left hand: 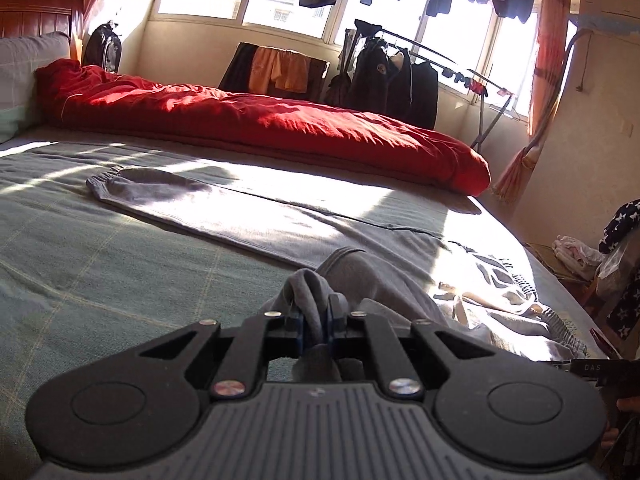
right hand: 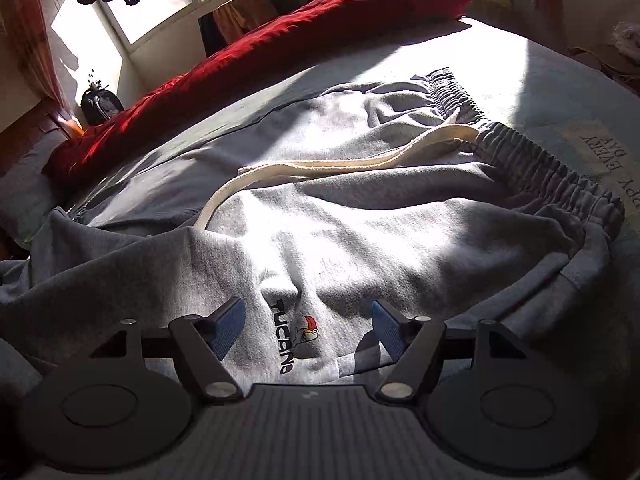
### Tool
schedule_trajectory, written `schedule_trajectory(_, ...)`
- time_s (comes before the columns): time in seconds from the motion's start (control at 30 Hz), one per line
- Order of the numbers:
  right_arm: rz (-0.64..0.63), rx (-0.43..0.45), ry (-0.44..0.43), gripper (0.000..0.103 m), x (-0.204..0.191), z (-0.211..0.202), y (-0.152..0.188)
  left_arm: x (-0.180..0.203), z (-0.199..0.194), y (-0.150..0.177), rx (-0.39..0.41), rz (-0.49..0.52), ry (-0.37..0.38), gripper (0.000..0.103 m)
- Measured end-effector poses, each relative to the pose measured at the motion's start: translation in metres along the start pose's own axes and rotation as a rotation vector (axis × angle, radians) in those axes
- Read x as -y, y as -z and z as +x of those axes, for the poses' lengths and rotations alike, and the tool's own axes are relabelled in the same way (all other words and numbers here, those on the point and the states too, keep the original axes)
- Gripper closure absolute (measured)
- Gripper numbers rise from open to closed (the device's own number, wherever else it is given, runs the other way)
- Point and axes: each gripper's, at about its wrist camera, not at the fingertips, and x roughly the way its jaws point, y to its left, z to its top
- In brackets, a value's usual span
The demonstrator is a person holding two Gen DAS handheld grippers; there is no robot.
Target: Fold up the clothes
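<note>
The grey pants [right hand: 360, 220] read "TUCANO" by a bird logo [right hand: 306, 332]. The left gripper [left hand: 318, 316] pinched a pants fold; the right gripper [right hand: 308, 328] stood wide over the print.

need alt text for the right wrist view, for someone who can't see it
The right tool hangs open just above grey sweatpants spread on a bed, its blue pads on either side of a small printed logo. A cream drawstring trails from the elastic waistband, with a red quilt behind.
</note>
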Motion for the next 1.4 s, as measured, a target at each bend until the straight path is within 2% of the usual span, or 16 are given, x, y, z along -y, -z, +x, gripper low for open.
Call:
schedule_trajectory(0.17,0.008,-0.004,-0.006,0.029,0.0,0.003,0.0,-0.001,-0.02,0.01,-0.001,-0.018,-0.005,0.095)
schedule_trajectory(0.23,0.006,-0.007,-0.011,0.029,-0.002,0.005,0.0,-0.002,-0.022,0.014,-0.022,-0.007,-0.007,0.089)
schedule_trajectory(0.37,0.002,-0.013,-0.018,0.029,-0.003,0.007,0.0,-0.007,-0.025,0.02,-0.054,-0.014,-0.027,0.085)
schedule_trajectory(0.5,0.005,-0.014,-0.018,0.027,-0.002,0.007,0.0,-0.016,-0.04,0.018,-0.012,-0.036,-0.077,0.075)
schedule_trajectory(0.6,0.006,-0.014,-0.016,0.027,-0.002,0.007,0.0,-0.023,-0.053,0.008,0.053,-0.022,-0.103,0.061)
schedule_trajectory(0.67,0.009,-0.012,-0.016,0.027,-0.002,0.008,0.0,-0.027,-0.05,0.003,0.058,-0.015,-0.121,0.058)
schedule_trajectory(0.73,0.008,-0.012,-0.019,0.026,-0.004,0.009,0.0,-0.032,-0.037,0.001,0.024,-0.019,-0.113,0.052)
schedule_trajectory(0.8,0.001,-0.015,-0.022,0.026,-0.006,0.01,0.0,-0.042,-0.011,0.004,-0.049,-0.053,-0.082,0.049)
schedule_trajectory(0.97,-0.01,-0.014,-0.017,0.026,-0.008,0.006,0.0,-0.057,0.025,0.021,-0.166,-0.151,-0.021,0.049)
schedule_trajectory(1.13,-0.003,-0.003,0.006,0.025,-0.005,0.001,-0.001,-0.07,0.06,0.04,-0.275,-0.248,0.038,0.043)
schedule_trajectory(1.17,-0.002,-0.003,0.008,0.025,-0.005,0.001,-0.002,-0.072,0.066,0.043,-0.297,-0.268,0.049,0.043)
schedule_trajectory(1.23,-0.001,-0.002,0.009,0.025,-0.005,0.001,-0.003,-0.078,0.08,0.051,-0.341,-0.307,0.073,0.05)
schedule_trajectory(1.27,-0.002,-0.003,0.009,0.025,-0.005,0.002,-0.003,-0.077,0.081,0.052,-0.34,-0.305,0.078,0.058)
schedule_trajectory(1.3,-0.004,-0.005,0.009,0.025,-0.006,0.003,-0.003,-0.074,0.077,0.052,-0.326,-0.294,0.076,0.085)
schedule_trajectory(1.33,-0.006,-0.008,0.008,0.025,-0.008,0.005,-0.003,-0.072,0.072,0.052,-0.313,-0.286,0.072,0.099)
schedule_trajectory(1.4,-0.013,-0.017,0.004,0.025,-0.01,0.009,-0.004,-0.072,0.061,0.051,-0.284,-0.272,0.056,0.099)
